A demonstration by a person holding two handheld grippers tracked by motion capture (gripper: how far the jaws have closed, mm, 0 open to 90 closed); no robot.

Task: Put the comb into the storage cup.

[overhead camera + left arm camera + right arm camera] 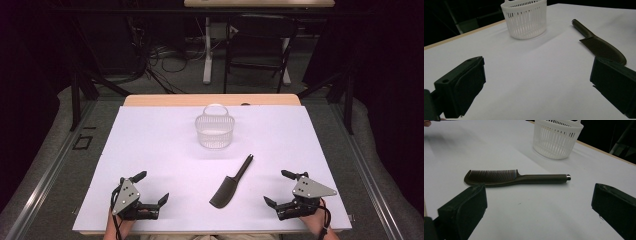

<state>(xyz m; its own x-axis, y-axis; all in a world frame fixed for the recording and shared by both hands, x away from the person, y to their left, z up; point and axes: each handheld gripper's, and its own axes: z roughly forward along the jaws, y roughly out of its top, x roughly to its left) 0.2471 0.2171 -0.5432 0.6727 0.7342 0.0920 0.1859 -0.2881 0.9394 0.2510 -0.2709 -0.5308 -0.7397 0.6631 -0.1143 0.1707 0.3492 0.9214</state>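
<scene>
From the high view, the dark comb [231, 183] lies flat on the white table sheet [150, 145], between the two grippers and nearer the person than the white slotted basket [214, 131], which stands well apart from it toward the far edge. The comb's long axis runs on a slant: the toothed head points down toward the near edge and slightly left, the thin handle up and to the right, roughly toward the basket's right side. The left gripper [152, 189] and the right gripper [277, 187] both rest low near the near edge, each with its jaws spread and nothing between them. In the left gripper view the jaws stand wide over bare sheet; the comb [599, 45] sits off to the right, head nearest that camera and handle running away, with the basket [525, 18] beyond. In the right gripper view the jaws again gape over bare sheet, and the comb [516, 178] lies crosswise just ahead, teeth at the left, handle reaching right toward the basket [556, 138]. This looks like the outset: nothing is grasped yet, and the likely job is putting the comb in the basket. The next move would call for one gripper, probably the right, to come forward and straddle the handle across its width before closing.
</scene>
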